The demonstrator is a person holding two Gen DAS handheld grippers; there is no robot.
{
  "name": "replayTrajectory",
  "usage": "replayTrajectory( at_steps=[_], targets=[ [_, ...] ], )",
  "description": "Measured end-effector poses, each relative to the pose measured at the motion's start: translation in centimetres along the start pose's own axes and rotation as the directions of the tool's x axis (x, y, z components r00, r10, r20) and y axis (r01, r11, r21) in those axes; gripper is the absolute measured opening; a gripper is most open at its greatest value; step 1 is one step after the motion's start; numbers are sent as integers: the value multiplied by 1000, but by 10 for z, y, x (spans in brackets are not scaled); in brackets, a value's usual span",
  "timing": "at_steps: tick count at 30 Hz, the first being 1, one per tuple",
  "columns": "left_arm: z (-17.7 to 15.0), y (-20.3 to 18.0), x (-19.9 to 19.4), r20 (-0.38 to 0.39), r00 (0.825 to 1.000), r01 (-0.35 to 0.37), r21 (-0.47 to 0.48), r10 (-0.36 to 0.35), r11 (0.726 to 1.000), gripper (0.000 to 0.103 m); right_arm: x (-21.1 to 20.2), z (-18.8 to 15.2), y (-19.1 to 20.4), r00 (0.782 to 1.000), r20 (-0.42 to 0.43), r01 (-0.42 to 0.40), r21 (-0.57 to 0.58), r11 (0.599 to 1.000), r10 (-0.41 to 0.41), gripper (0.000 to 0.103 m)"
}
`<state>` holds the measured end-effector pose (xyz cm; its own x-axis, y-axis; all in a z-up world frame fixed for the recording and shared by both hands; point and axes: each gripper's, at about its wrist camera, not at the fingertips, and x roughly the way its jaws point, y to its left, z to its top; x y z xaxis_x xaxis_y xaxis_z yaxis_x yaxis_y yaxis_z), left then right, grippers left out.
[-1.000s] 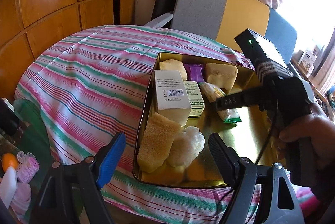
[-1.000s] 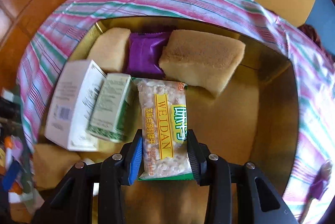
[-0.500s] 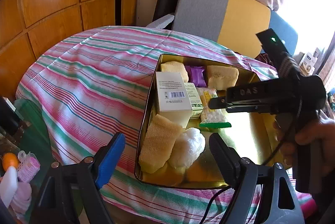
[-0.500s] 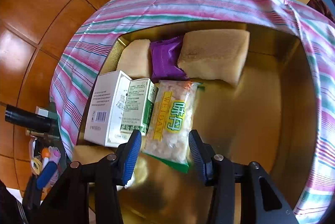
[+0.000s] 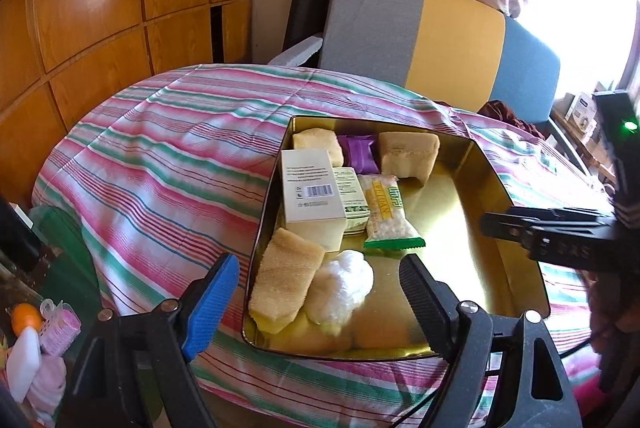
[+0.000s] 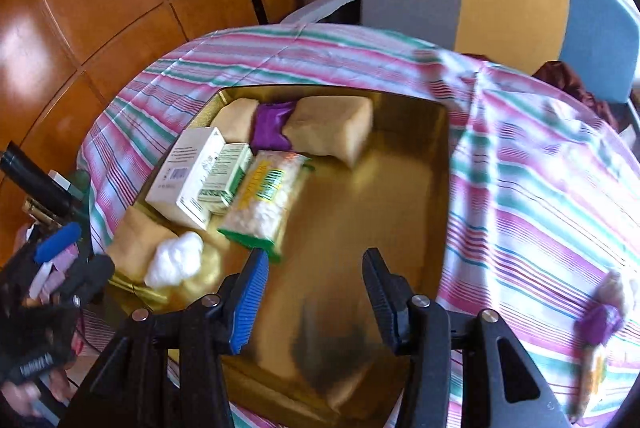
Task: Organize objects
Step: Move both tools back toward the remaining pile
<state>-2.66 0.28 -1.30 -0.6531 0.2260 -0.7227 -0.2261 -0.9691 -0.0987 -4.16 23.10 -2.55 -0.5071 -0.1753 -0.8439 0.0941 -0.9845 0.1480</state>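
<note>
A gold tray (image 5: 476,196) sits on the striped cloth. In it lie a white box (image 5: 310,188), a green box (image 5: 352,200), a clear snack packet (image 5: 386,212), a purple packet (image 5: 360,154), tan sponges (image 5: 406,150) and a white cotton wad (image 5: 340,284). My left gripper (image 5: 318,262) hovers open over the tray's near edge, above the wad. The jaws of my right gripper (image 6: 316,256) are opening with nothing between them. It hangs over the tray's bare floor, and the snack packet (image 6: 266,200) lies just beyond its blue finger.
A purple packet (image 6: 598,322) and other small loose items lie on the cloth (image 6: 540,188) right of the tray. A grey, yellow and blue chair (image 5: 420,28) stands behind the table. Wood panelling (image 5: 100,8) and a cluttered low surface (image 5: 28,320) are at the left.
My right gripper let go of the snack packet, opened, and drew back and up toward the tray's right side. The packet stays beside the green box. My left gripper held still.
</note>
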Motion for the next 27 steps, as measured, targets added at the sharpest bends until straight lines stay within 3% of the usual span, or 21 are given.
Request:
replayTrajectory(
  at_steps=[9,16,20,27],
  targets=[
    [3,-19,-4,9,1000,16,50,-17,999,83,-41,-28,-61,995,32,93,85,992,-96,51],
    [5,-41,-2,-1,999,39,102,-39,994,83,-75,-50,-133,973,31,217,214,952,-229,51],
    [7,-58,0,-3,998,64,142,-64,988,83,-97,-68,-179,951,19,287,310,906,-308,51],
    [17,-104,3,-11,990,137,229,-138,964,83,-128,-109,-254,911,-24,364,517,775,-412,51]
  ],
)
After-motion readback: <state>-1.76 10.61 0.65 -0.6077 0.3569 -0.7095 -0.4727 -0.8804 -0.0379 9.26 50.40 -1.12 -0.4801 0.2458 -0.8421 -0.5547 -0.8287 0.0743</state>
